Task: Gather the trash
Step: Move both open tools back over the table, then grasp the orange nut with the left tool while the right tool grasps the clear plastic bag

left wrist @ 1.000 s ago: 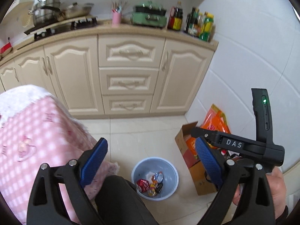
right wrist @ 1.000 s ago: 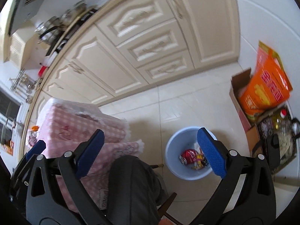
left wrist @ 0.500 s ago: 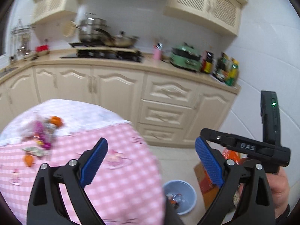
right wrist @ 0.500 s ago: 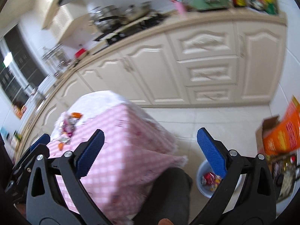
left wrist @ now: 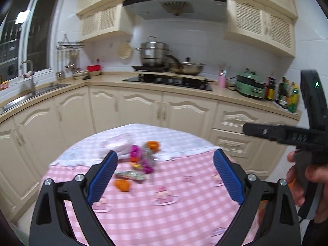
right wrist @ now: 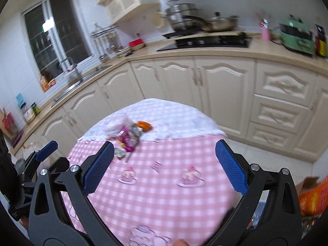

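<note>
Since the earlier frames, both cameras have swung up from the floor and its blue bin to the desk point(left wrist: 184, 209), which carries a pink checked cloth; the bin is out of view. The left tongs point(left wrist: 165, 176) hover above the near part of the desk, jaws spread wide, nothing between them. The right tongs point(right wrist: 164, 167) hover likewise, jaws wide apart and empty. The trash point(left wrist: 139, 164) lies in a small cluster on the far left part of the desk: magenta wrappers point(right wrist: 125, 138), a silvery wrapper point(left wrist: 129, 175), an orange piece point(left wrist: 122, 185) at the near edge of the cluster and another orange piece point(left wrist: 152, 145) at the far edge. Motion blur hides finer detail. In the left wrist view, a hand point(left wrist: 307, 186) grips the handle of the right tool at the right edge. Neither pair of tongs touches the trash.
</note>
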`<state>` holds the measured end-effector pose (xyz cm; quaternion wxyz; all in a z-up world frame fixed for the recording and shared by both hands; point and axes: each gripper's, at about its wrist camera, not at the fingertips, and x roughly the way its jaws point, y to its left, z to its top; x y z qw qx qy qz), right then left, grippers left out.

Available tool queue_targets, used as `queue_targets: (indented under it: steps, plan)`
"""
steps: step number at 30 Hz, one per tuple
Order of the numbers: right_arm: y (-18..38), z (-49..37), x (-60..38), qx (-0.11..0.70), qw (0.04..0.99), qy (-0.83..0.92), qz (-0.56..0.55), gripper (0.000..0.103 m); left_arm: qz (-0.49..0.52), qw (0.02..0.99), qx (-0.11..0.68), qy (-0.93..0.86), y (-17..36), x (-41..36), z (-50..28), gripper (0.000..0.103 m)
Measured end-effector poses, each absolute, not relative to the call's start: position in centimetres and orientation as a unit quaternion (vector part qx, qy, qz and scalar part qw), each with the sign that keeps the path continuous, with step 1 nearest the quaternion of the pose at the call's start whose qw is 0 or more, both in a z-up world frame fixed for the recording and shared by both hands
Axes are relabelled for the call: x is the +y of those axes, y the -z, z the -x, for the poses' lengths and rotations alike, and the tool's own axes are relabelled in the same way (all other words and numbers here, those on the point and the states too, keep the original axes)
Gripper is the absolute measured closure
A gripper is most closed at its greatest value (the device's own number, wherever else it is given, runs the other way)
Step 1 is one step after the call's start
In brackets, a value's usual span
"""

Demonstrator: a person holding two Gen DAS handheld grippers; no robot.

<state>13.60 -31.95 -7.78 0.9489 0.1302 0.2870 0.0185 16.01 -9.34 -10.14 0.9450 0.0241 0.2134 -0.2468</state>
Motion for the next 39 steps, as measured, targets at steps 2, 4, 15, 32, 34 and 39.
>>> queue_targets:
  steps: [2, 4, 15, 32, 34, 39]
  plan:
    - [7.8, -14.9, -30.8, 0.289, 0.949, -0.028, -0.123, 0.006, -0.025, 0.945, 0.222, 0.238, 10.8, -8.0, -17.1, 0.011]
    - [8.1, -16.4, -29.9, 0.293, 0.948, -0.035, -0.121, 0.006, -0.032, 0.946, 0.234, 0.223, 11.9, -7.0, -18.2, 0.011]
    - [14.6, -25.1, -27.6, 0.371, 0.92, -0.06, -0.111, 0.015, -0.092, 0.918, 0.34, 0.185, 19.4, -7.3, -24.6, 0.011]
    - [20.3, -32.7, -24.4, 0.451, 0.881, -0.109, -0.095, 0.069, -0.08, 0.896, 0.407, 0.155, 22.9, -8.6, -29.6, 0.037]
    - [20.4, -32.3, -24.6, 0.448, 0.881, -0.111, -0.104, 0.082, -0.078, 0.888, 0.423, 0.163, 23.4, -8.7, -30.1, 0.05]
    - [19.9, -30.8, -25.1, 0.432, 0.887, -0.113, -0.121, 0.088, -0.075, 0.886, 0.42, 0.182, 23.3, -8.8, -29.9, 0.064]
